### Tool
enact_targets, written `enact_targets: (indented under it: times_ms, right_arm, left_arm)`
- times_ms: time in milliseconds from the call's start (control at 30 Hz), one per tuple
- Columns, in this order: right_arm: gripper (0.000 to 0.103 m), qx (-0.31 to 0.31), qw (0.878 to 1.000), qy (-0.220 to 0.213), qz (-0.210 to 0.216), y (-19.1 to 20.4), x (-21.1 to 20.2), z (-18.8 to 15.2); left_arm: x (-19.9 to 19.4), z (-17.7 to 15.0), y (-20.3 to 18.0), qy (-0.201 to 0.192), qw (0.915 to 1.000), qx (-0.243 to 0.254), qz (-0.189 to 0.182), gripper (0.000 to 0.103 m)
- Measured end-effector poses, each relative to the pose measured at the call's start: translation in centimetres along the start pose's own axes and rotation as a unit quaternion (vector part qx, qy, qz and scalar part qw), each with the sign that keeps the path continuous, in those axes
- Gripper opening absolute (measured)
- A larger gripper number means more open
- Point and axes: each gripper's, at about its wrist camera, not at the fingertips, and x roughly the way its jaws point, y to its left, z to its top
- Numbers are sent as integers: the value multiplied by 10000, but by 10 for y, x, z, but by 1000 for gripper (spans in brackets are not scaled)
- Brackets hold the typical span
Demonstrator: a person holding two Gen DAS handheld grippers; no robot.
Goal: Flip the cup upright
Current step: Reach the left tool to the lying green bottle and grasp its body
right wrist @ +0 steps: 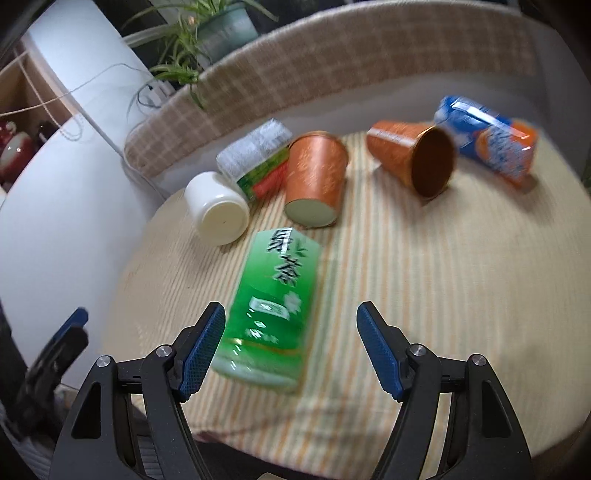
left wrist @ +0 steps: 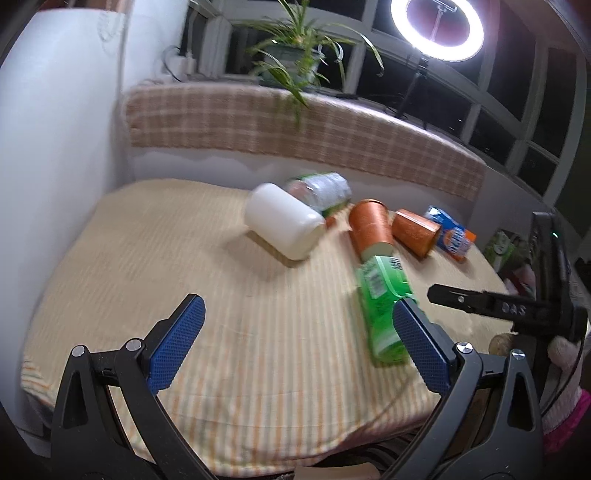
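Home room: potted spider plant (left wrist: 295,55) on window ledge, plaid cloth (left wrist: 295,122) along sill, striped cloth-covered worktop (left wrist: 221,332), ring light (left wrist: 437,27)

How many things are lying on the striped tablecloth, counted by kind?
Orange cups: 2, one showing its base, one showing its open mouth
White cup: 1
Green tea bottle: 1
Clear bottle with green and red label: 1
Blue and orange packet: 1
Total: 6, all on their sides.
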Motion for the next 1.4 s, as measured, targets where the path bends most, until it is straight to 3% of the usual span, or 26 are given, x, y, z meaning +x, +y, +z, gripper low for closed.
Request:
enact_targets:
  times_ms: [100, 267, 367, 433, 600, 767, 1400]
  right_arm:
    - [74, 90, 9996, -226, -156, -12, -20, -6]
    - [75, 351, 9975, -479, -392, -34, -44, -18]
    - [75, 539, 9958, -529, -514, -46, -54, -29]
    - [75, 657, 9950, -507, -549, -50, -55, -35]
    - [75, 925, 9930, -376, -625, -66, -50, -47]
    - [75, 1056, 9915, -373, -667, -77, -50, -50]
    - [75, 1154, 9905, -330, -674, -85, -45, -51]
  left_arm:
    - [14, 5, -1, 318, 9982, -202, -476, 103]
    - [47, 14, -5, 865, 9881, -611, -1113, 103]
    - [71, 19, -6, 1278, 9741, -959, -1602, 103]
    - [91, 22, -6, 1600, 9601, -1276, -1908, 103]
    - [129, 26, -9, 2054, 9428, -1537, -2127, 102]
    - [159, 21, -17, 2461, 9255, -1727, -2304, 93]
    - [189, 15, -31, 2761, 9188, -1651, -2287, 80]
